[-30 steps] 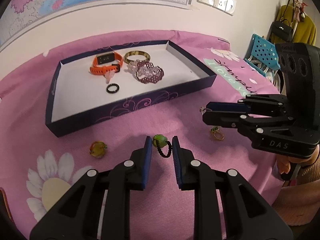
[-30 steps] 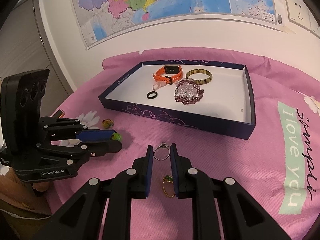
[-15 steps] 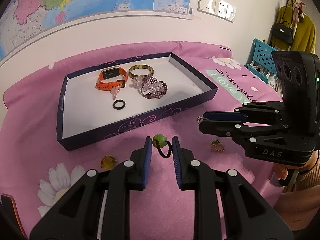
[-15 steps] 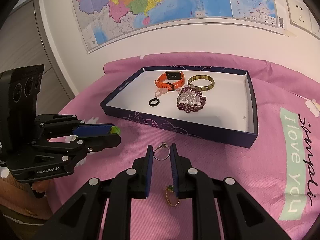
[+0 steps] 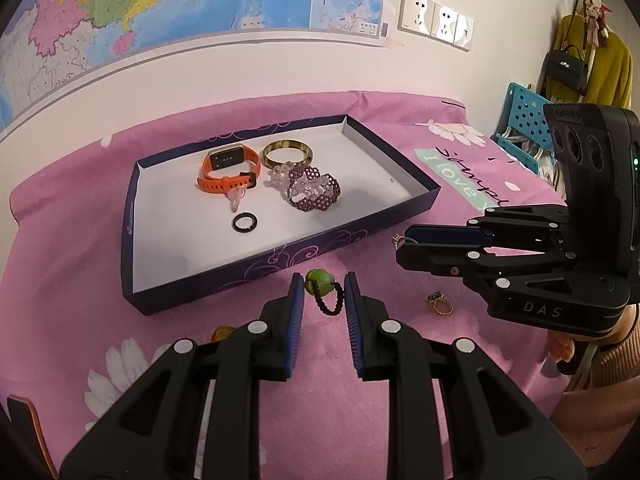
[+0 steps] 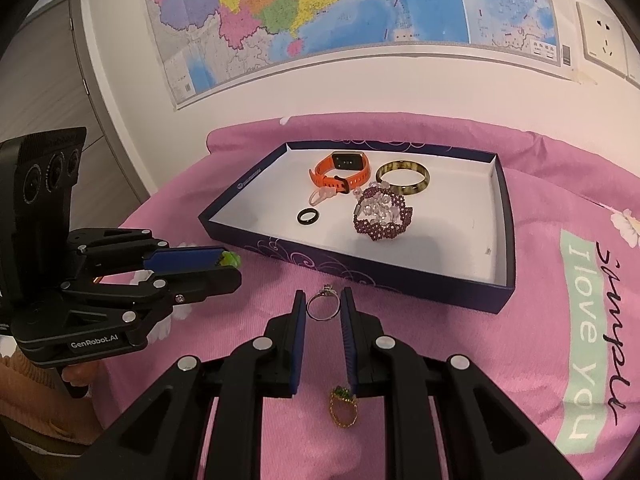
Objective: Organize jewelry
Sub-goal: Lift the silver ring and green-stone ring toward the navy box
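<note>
On the pink flowered cloth (image 5: 400, 400) covering the worktop, a shallow dark blue box (image 5: 280, 256) with a white floor stands toward the wall, and I note five items already inside it: an orange watch (image 5: 226, 170), a mottled bangle (image 5: 287, 151), a purple beaded bracelet (image 5: 314, 192), a small black ring (image 5: 245, 223) and a pale pink piece (image 5: 237, 200) lying against the watch strap. My left gripper (image 5: 323, 298) is held above the cloth just in front of the near wall of the box; its jaws are narrowed to a small gap and clamp a ring of dark beads with a green stone (image 5: 325, 292), the stone uppermost. My right gripper (image 6: 323, 308) is level with it to the right, its jaws likewise nearly closed and pinching a thin silver ring (image 6: 323, 306) by its band, the setting pointing toward the box. Neither held piece touches the cloth or the box. On the cloth below the right gripper lies a gold ring with a green stone (image 6: 343, 406), apart from the box. A small amber piece (image 5: 221, 332) lies on the cloth at the left, partly hidden behind the left gripper's finger (image 5: 280, 332); I cannot tell what it is. A map (image 6: 320, 12) hangs on the wall behind the worktop.
</note>
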